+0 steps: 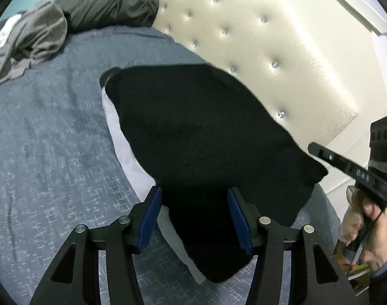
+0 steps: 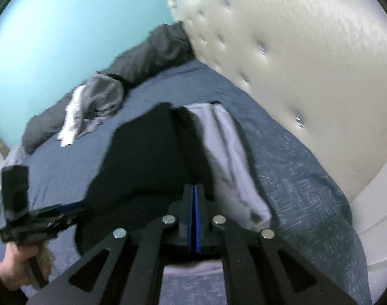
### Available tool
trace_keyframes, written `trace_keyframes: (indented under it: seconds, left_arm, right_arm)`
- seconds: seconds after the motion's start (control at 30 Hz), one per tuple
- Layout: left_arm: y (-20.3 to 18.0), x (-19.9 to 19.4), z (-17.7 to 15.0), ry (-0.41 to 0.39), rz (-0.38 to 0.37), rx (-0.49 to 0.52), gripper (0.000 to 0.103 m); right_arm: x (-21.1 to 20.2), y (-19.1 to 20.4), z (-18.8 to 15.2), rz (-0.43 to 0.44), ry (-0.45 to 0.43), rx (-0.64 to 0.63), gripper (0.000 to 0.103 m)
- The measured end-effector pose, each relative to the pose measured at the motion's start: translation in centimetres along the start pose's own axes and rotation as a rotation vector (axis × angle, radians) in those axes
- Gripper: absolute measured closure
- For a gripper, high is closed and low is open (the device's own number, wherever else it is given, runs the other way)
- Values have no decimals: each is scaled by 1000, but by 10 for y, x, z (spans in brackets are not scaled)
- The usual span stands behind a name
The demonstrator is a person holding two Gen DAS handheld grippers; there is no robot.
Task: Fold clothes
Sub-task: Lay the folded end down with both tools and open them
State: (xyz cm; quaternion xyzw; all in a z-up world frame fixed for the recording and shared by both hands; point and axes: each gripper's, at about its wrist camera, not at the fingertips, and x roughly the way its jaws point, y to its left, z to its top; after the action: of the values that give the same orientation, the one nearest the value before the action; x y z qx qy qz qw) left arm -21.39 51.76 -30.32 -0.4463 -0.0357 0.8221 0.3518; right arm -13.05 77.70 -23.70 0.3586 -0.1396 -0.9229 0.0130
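A black garment (image 1: 206,132) lies on top of a pale lavender garment (image 1: 122,137) on the blue bedspread (image 1: 53,139). My left gripper (image 1: 196,216) has its blue pads apart, with a bunched fold of the black cloth filling the gap from pad to pad. My right gripper (image 2: 194,195) is shut, its pads together at the near edge of the black garment (image 2: 147,157). The lavender garment (image 2: 226,157) shows beside it. In the left wrist view the right gripper (image 1: 314,150) meets the garment's right corner. In the right wrist view the left gripper (image 2: 76,207) sits at its left edge.
A cream tufted headboard (image 1: 269,50) runs close along the right of the bed. A heap of grey and white clothes (image 1: 38,33) and a dark grey rolled duvet (image 1: 112,5) lie at the far end. A turquoise wall (image 2: 53,38) stands behind them.
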Motion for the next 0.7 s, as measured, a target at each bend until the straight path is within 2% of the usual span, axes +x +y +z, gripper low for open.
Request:
trace_keyframes:
  seconds: [0.13, 0.2, 0.33, 0.5, 0.7]
  left_arm:
    - [-9, -8, -7, -3, 7, 31, 46]
    - [-10, -5, -13, 11, 10, 31, 45]
    - [-11, 3, -20, 29, 9, 27, 45]
    - [-11, 4, -23, 37, 3, 22, 45]
    - [-6, -2, -19, 15, -1, 15, 45]
  right_arm:
    - [8, 21, -16, 1, 78, -132, 102]
    - [17, 15, -26, -31, 114, -132, 102]
    - [23, -15, -37, -24, 99, 4, 103]
    - [25, -23, -47, -30, 102, 46, 103]
    - [9, -4, -36, -67, 51, -28, 103]
